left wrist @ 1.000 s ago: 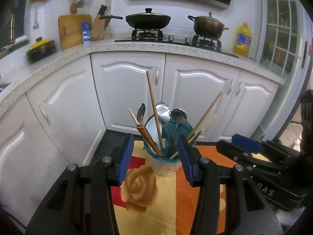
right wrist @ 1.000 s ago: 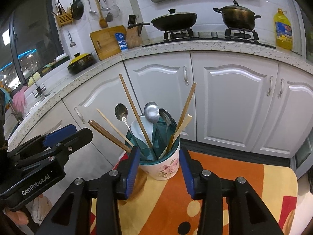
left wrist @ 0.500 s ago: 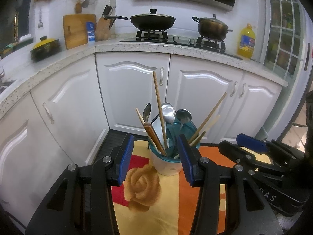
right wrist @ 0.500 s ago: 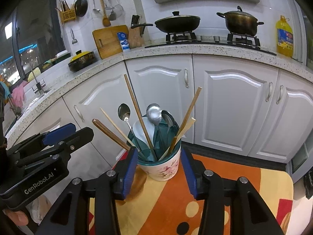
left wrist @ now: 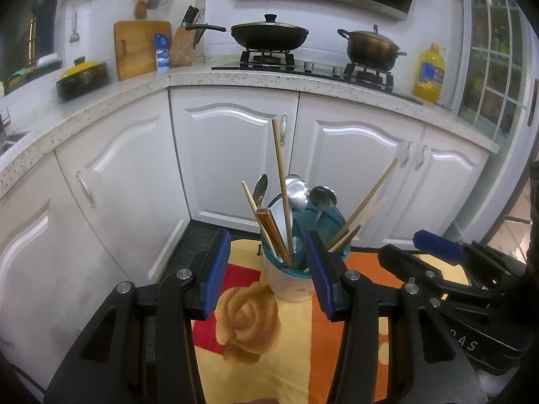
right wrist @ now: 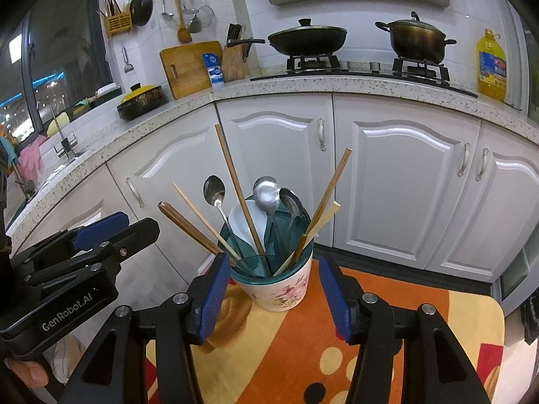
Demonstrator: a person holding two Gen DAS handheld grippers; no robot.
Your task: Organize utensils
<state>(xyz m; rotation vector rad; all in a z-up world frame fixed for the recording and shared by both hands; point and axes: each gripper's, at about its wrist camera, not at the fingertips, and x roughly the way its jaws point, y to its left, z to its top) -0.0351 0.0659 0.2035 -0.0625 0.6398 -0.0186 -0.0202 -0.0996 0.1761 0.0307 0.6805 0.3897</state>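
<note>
A white floral utensil cup (left wrist: 289,284) (right wrist: 281,288) with a teal insert stands on a table with an orange and yellow cloth (left wrist: 269,353) (right wrist: 303,353). It holds several wooden chopsticks (right wrist: 235,188), metal spoons (right wrist: 266,195) and a white spoon (right wrist: 244,222). My left gripper (left wrist: 267,274) is open and empty, just short of the cup. My right gripper (right wrist: 274,296) is open and empty, its fingers on either side of the cup without touching it. Each gripper shows in the other's view: the right one (left wrist: 448,269), the left one (right wrist: 84,245).
White kitchen cabinets (left wrist: 232,161) stand close behind the table under a speckled counter (right wrist: 370,84). On the counter are a stove with a wok (left wrist: 269,33) and a pot (left wrist: 370,45), an oil bottle (right wrist: 492,64), a cutting board (right wrist: 190,67) and a knife block.
Both grippers have drawn back slightly and risen, so the cup sits a little farther and lower between the fingers. Both stay open. The utensils have not moved.
</note>
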